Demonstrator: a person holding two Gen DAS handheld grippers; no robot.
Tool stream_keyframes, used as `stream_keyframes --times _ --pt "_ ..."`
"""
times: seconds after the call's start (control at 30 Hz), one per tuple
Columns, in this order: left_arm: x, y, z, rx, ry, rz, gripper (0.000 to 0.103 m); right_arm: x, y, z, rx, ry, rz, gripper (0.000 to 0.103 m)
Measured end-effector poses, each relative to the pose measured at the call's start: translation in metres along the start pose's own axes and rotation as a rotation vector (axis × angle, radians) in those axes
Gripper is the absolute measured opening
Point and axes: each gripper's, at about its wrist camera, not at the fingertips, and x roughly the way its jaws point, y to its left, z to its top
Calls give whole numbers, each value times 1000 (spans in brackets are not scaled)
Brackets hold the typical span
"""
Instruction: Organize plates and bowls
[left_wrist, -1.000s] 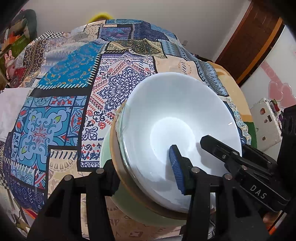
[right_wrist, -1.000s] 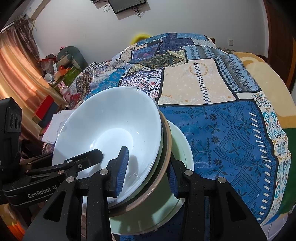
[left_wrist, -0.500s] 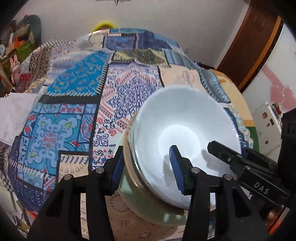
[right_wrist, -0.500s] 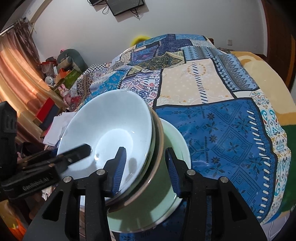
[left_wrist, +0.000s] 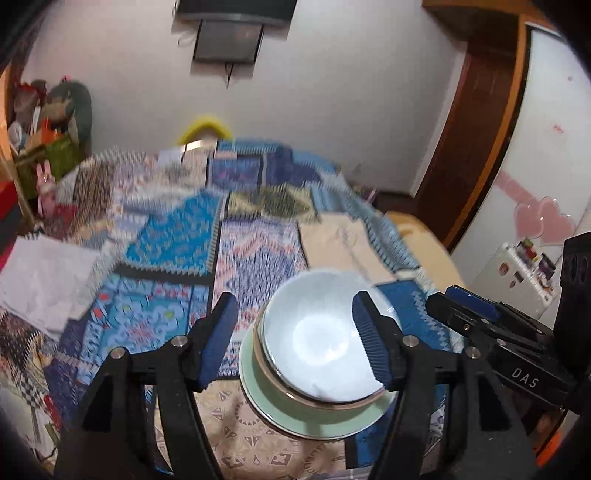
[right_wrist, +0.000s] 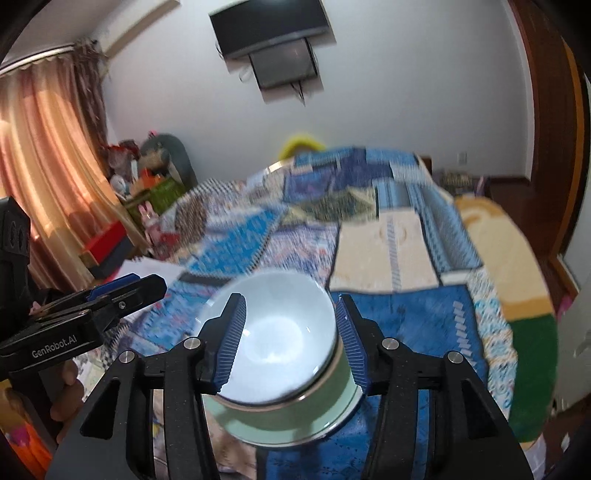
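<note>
Fingers (left_wrist: 218, 339) of both grippers are hanging spread, empty, flanking the white bowl (left_wrist: 317, 350) nested on the green plate (left_wrist: 314, 417) on the bed (left_wrist: 166, 236). Stacking looks finished; next, probably finding remaining dishes.

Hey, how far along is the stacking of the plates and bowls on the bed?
Looks nearly done: the white bowl sits nested in a brown-rimmed dish on the green plate, stacked on the patchwork bedspread. Nothing is in hand; the left gripper and right gripper are both open. No other loose dishes show.
</note>
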Motion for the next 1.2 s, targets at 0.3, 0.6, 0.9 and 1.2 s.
stream_keyframes --times 0.3,0.6,0.9,1.2 --pt "-69 -16 6 66 -228 3 85 -60 22 11 -56 -197 16 71" --pt "-105 -29 0 129 -363 33 103 -80 31 14 -68 -283 28 86" --pt "-106 -27 -4 117 -356 22 103 -86 39 9 -95 -320 4 100" --pt "-102 -21 -5 98 -345 16 103 -86 43 7 -114 -324 -8 102"
